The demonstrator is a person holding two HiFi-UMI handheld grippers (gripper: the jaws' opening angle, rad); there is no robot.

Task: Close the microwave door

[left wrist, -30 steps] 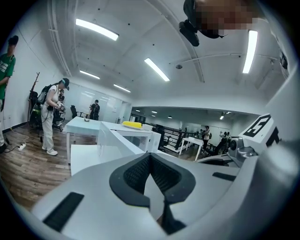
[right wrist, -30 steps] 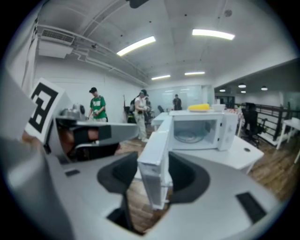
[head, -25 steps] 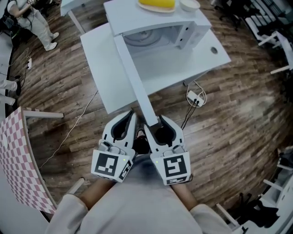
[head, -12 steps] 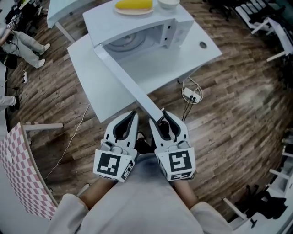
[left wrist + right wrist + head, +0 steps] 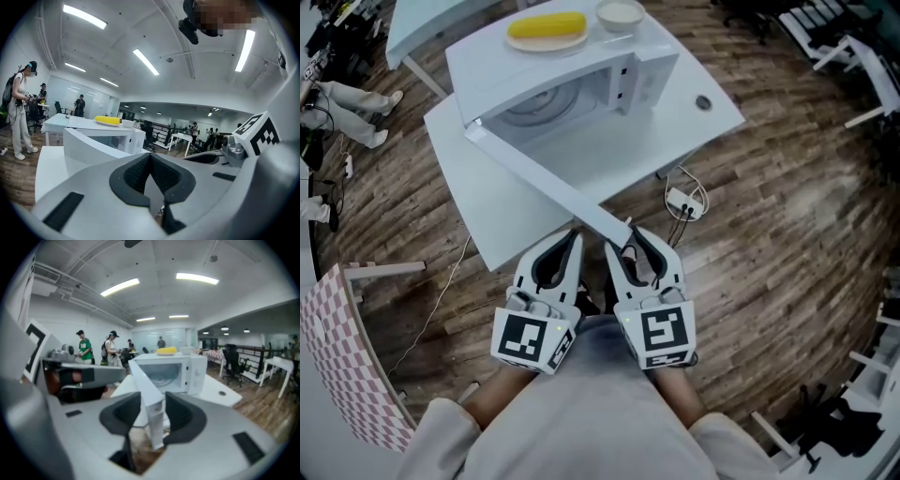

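- While the microwave (image 5: 572, 70) stands toward the far edge of the white table (image 5: 473, 202), its cavity faces the person and the glass turntable (image 5: 530, 105) inside is in plain sight
- The microwave door (image 5: 544, 183) is wide open, hinged at the oven's left front corner; it reaches out across the table top and its free end juts past the near edge, over the wooden floor (image 5: 769, 234)
- The right gripper (image 5: 628, 246) has that free end between its jaws; they have just been closing, and in the right gripper view the pads sit against both faces of the door's edge
- The left gripper (image 5: 574, 239) is just beside it on the left, near the door but not touching it; its jaws meet at the tips with nothing between them
- On the oven's roof lie a yellow item on a plate (image 5: 547, 28) and, just to its right, a small white bowl (image 5: 620, 14)
- A round cable hole (image 5: 702, 102) sits near the table's right corner
- Below the near edge a white power strip with looped cable (image 5: 682, 200) lies on the floor
- A pink checked surface (image 5: 328, 347) fills the lower left of the head view
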